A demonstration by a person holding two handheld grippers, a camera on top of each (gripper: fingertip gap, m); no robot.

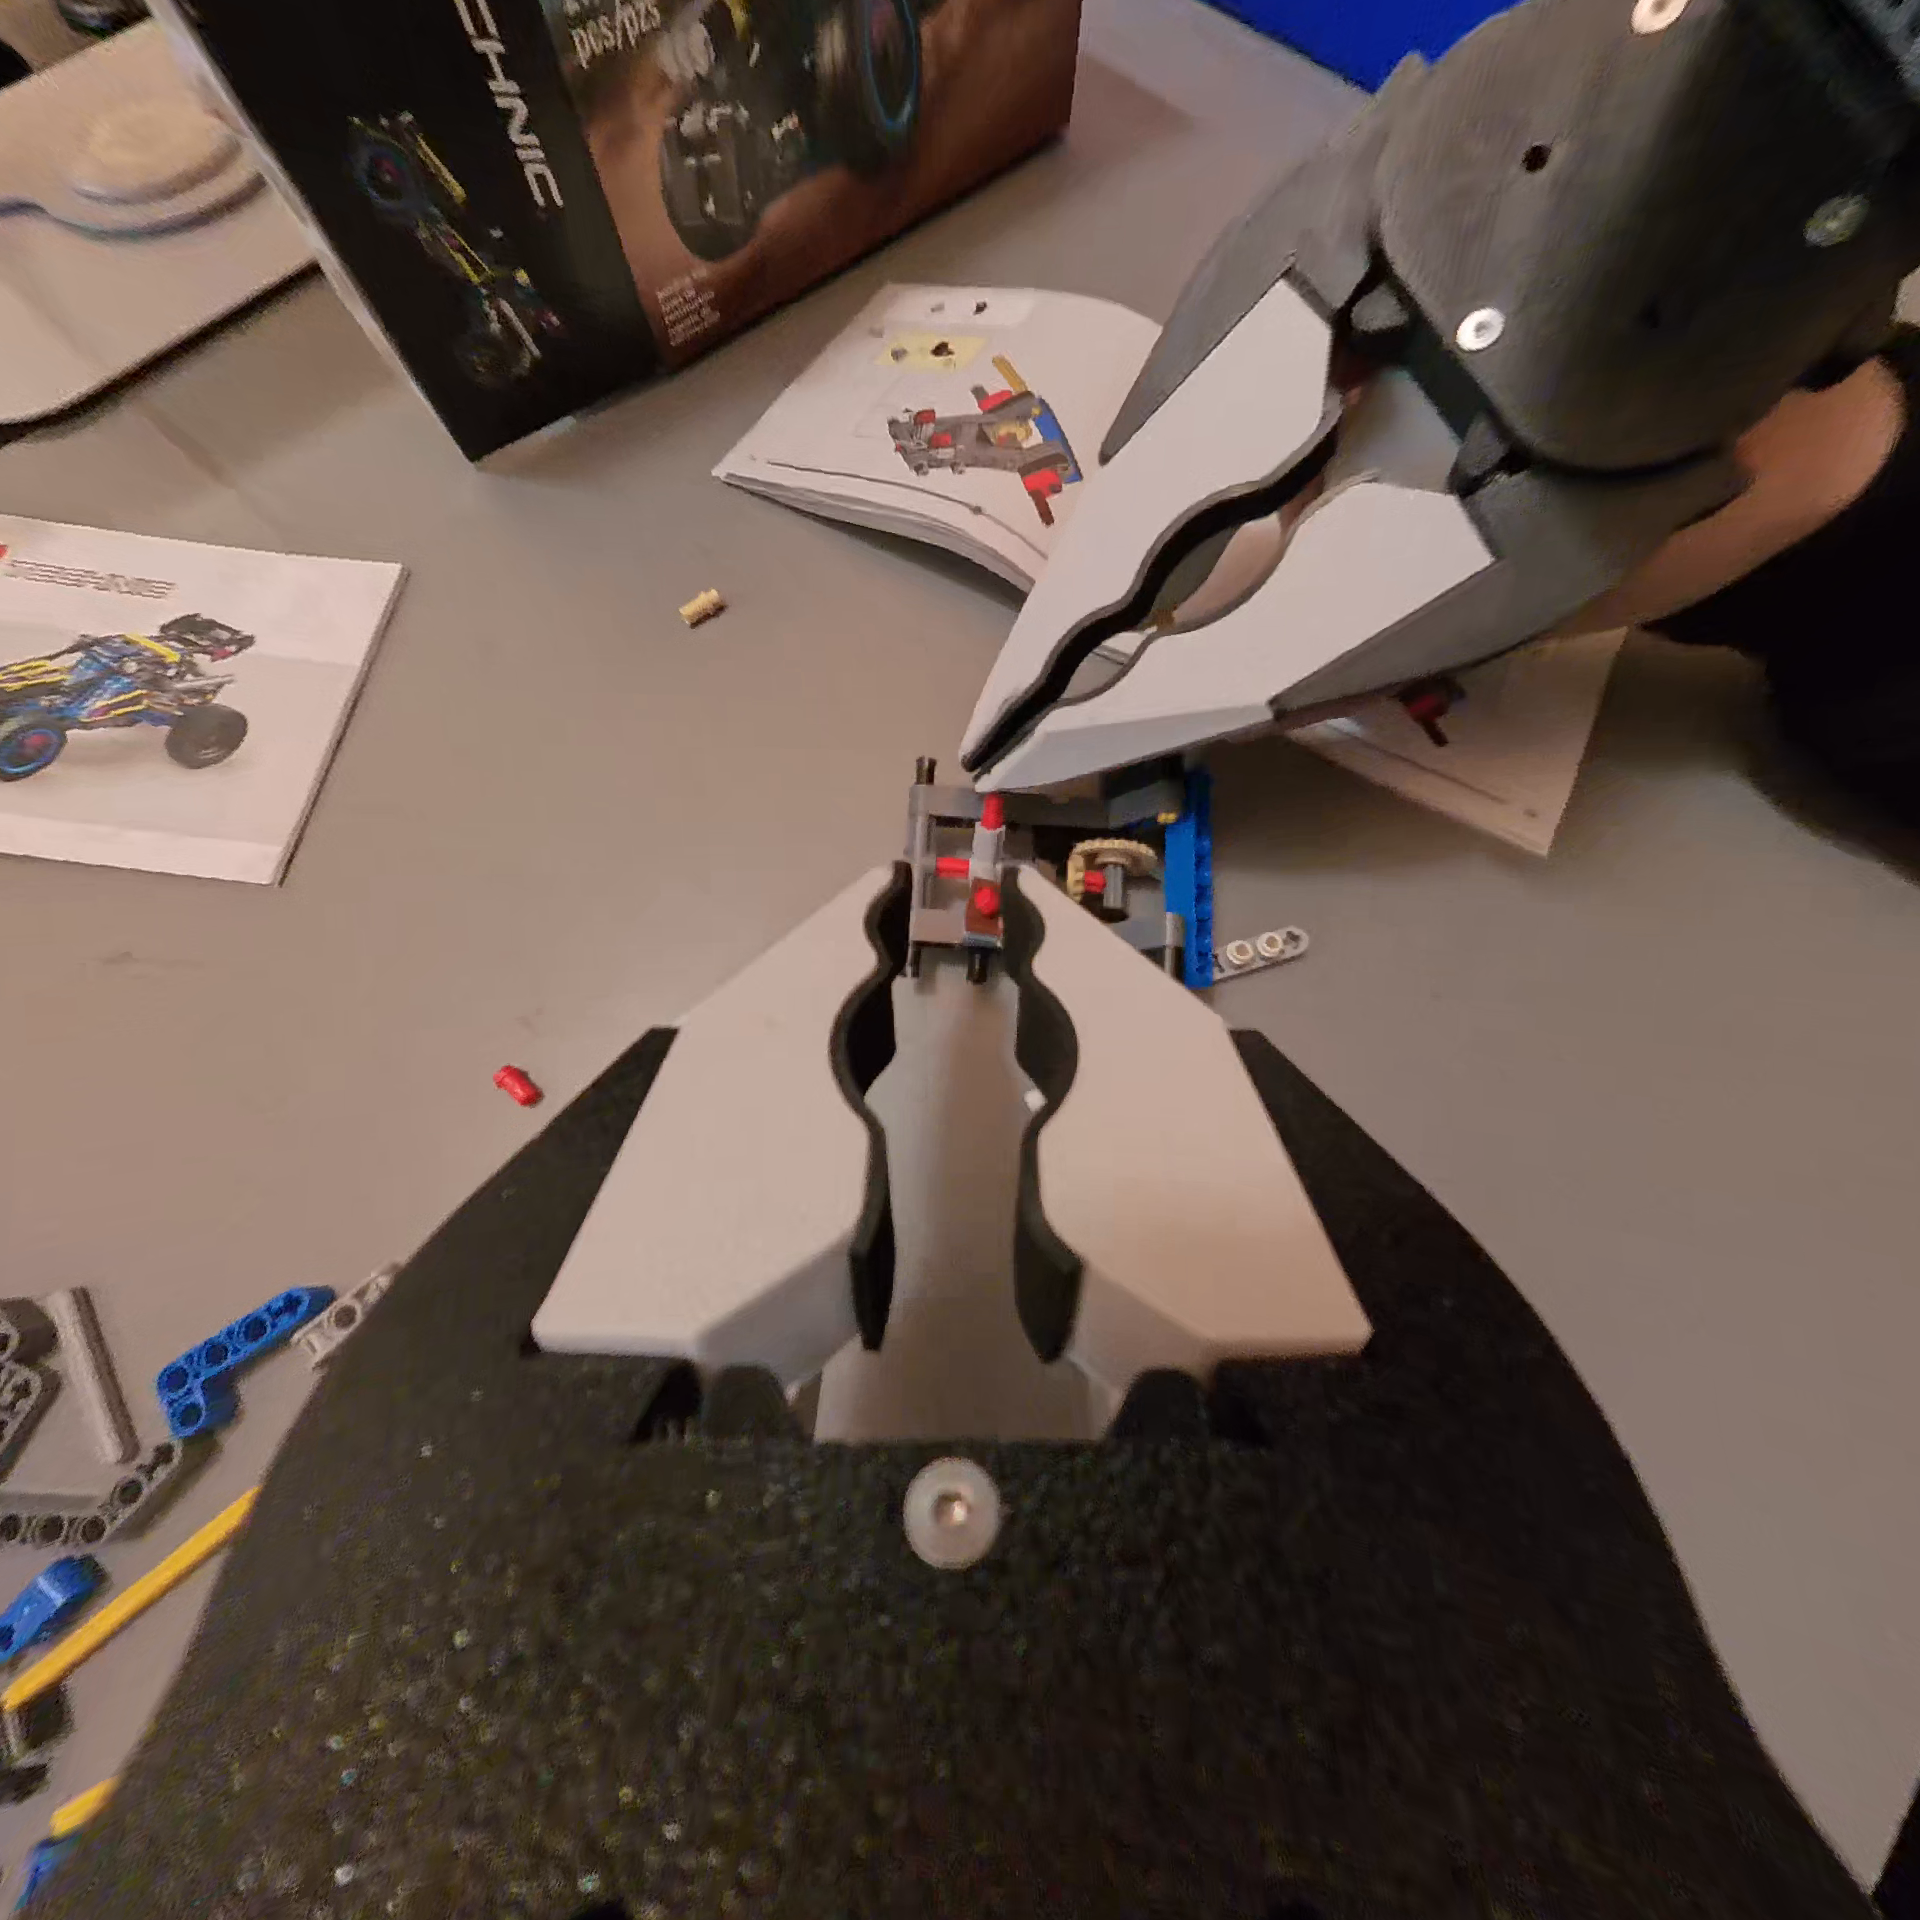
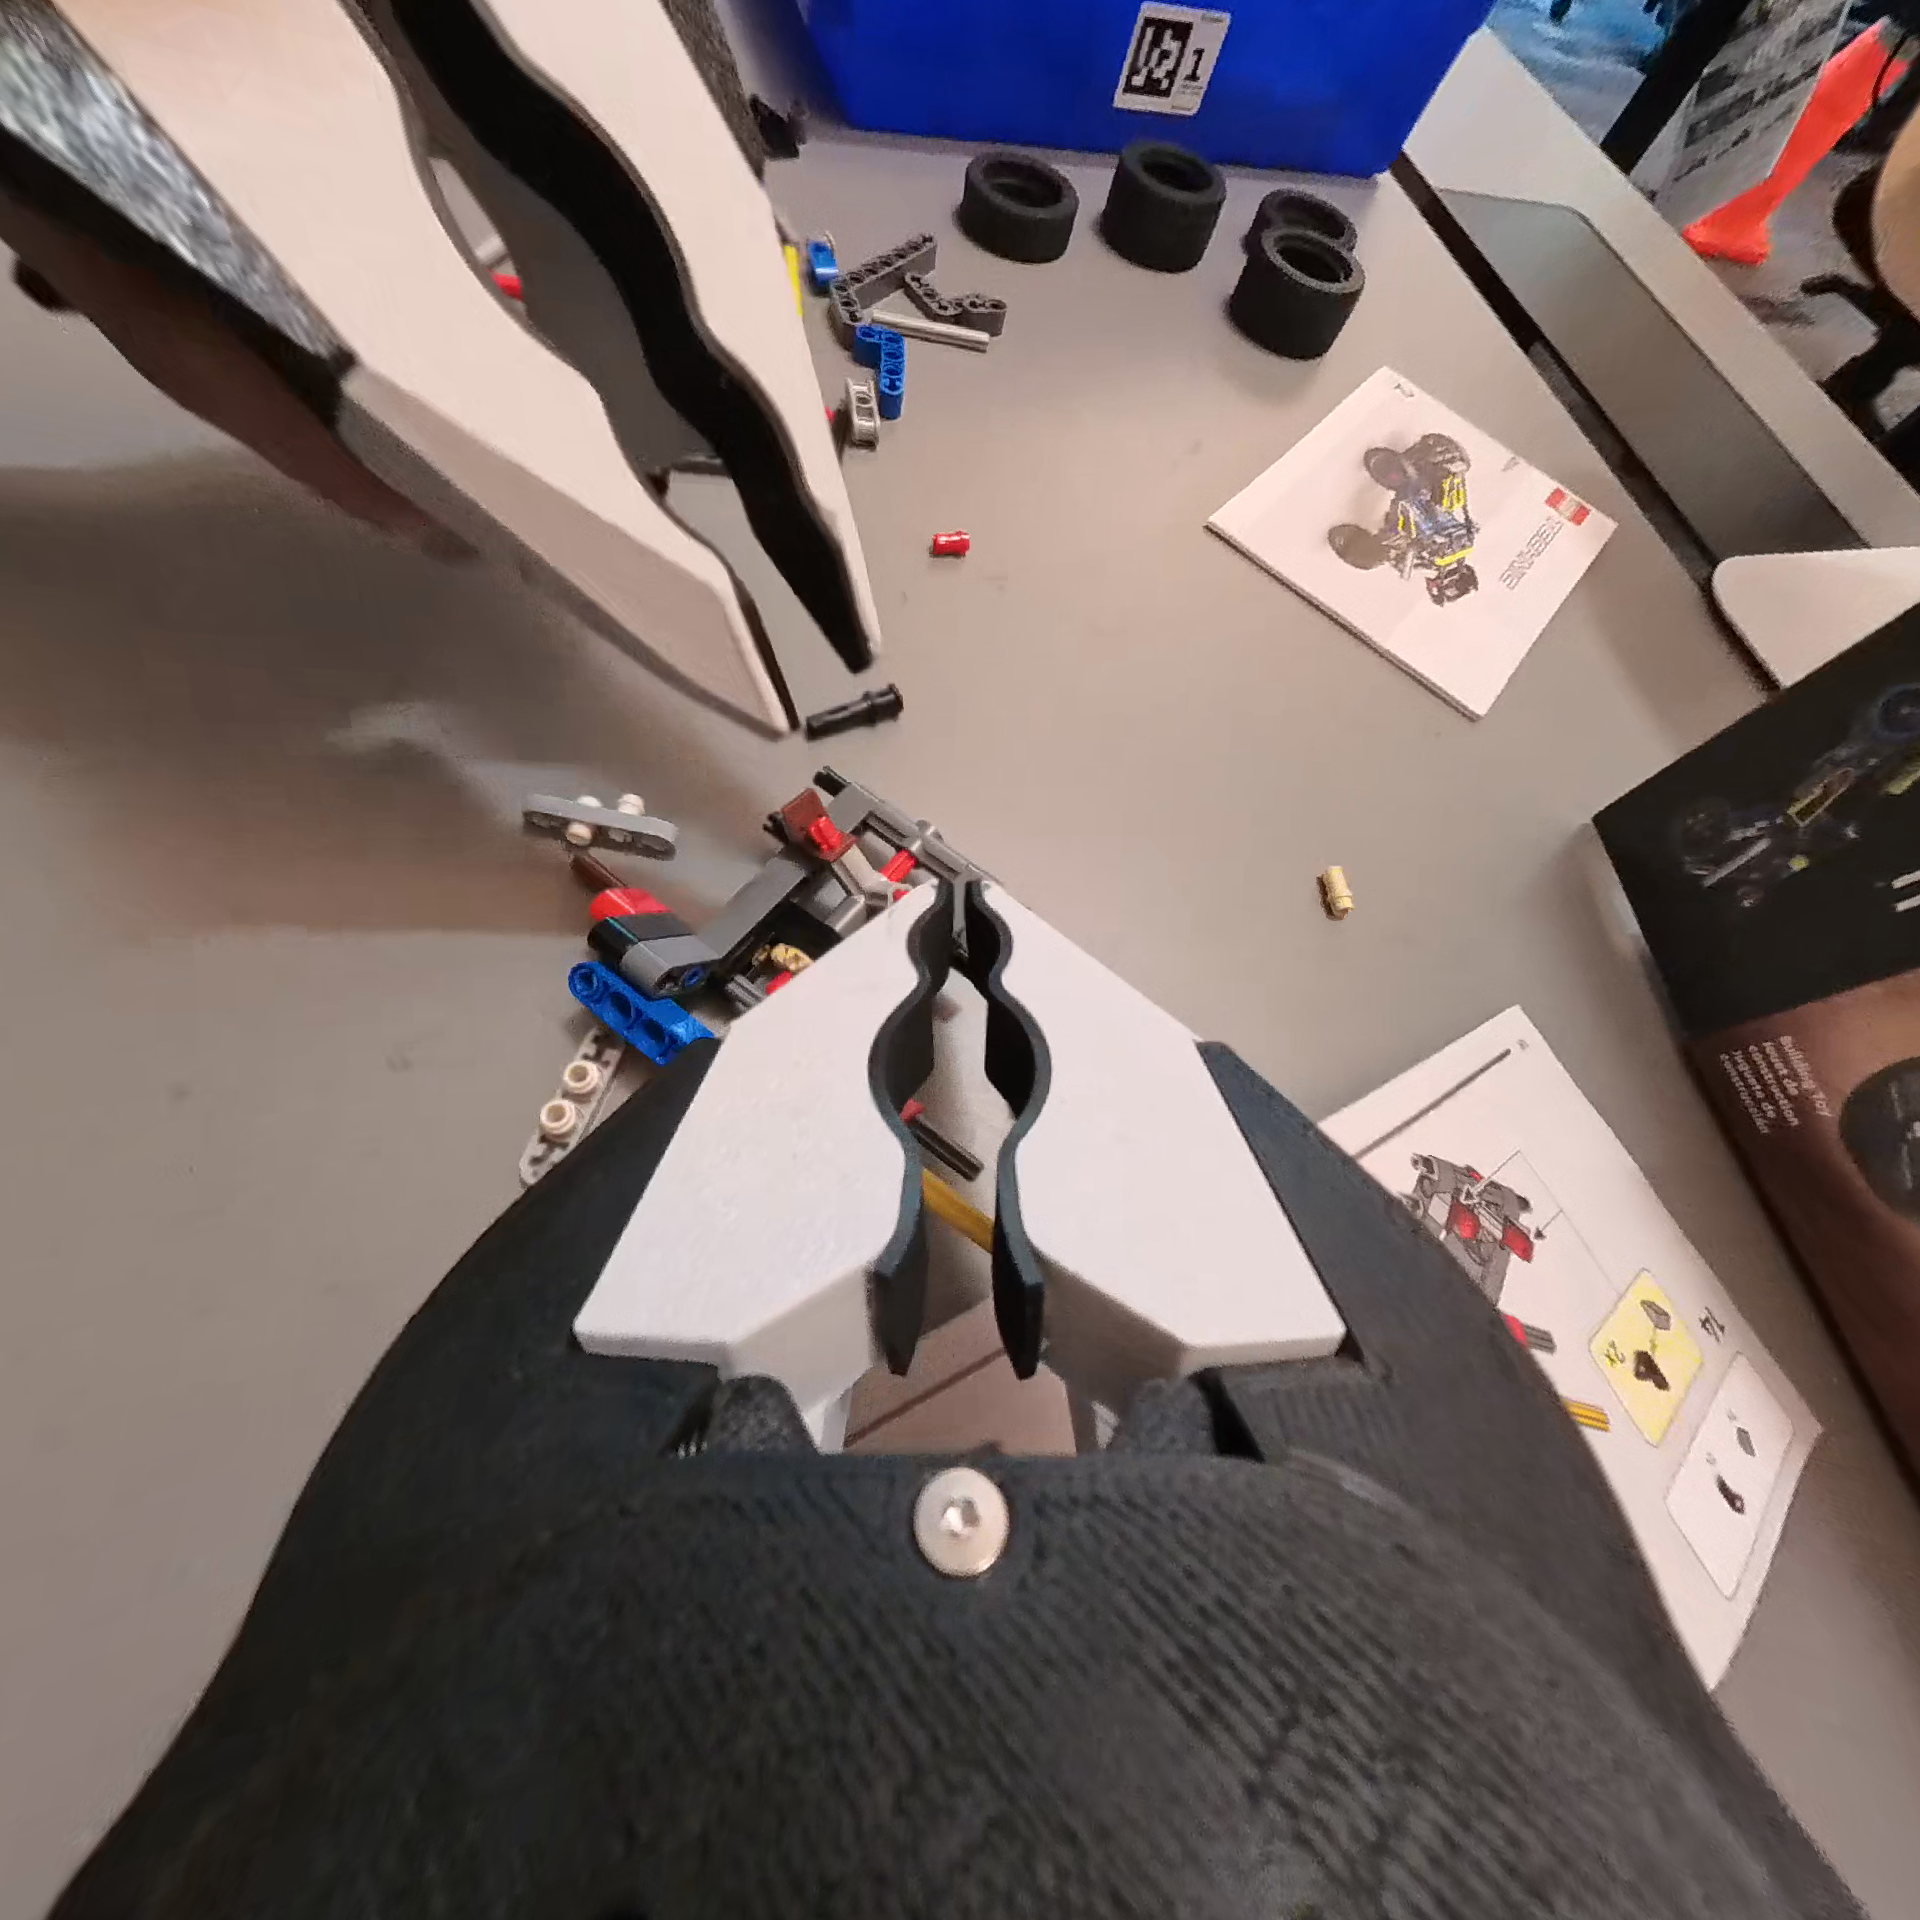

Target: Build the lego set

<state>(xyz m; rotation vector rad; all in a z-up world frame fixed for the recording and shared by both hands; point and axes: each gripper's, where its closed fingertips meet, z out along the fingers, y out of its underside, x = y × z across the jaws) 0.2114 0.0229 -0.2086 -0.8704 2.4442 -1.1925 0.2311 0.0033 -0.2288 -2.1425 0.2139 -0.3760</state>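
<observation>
Left tool (image 1: 951,914) standing parted, fingers flanking the grey-and-red end of the partly built lego chassis (image 1: 961,883) lying on the grey worktop (image 1: 623,831). Right tool (image 2: 961,896) pinching its tips closed on the chassis's grey frame edge. Open instruction booklet (image 2: 1621,1340) lying rightward.

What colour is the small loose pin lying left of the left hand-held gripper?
Red. The small loose pin shows best in the left wrist view, lying alone on the grey table.
</observation>
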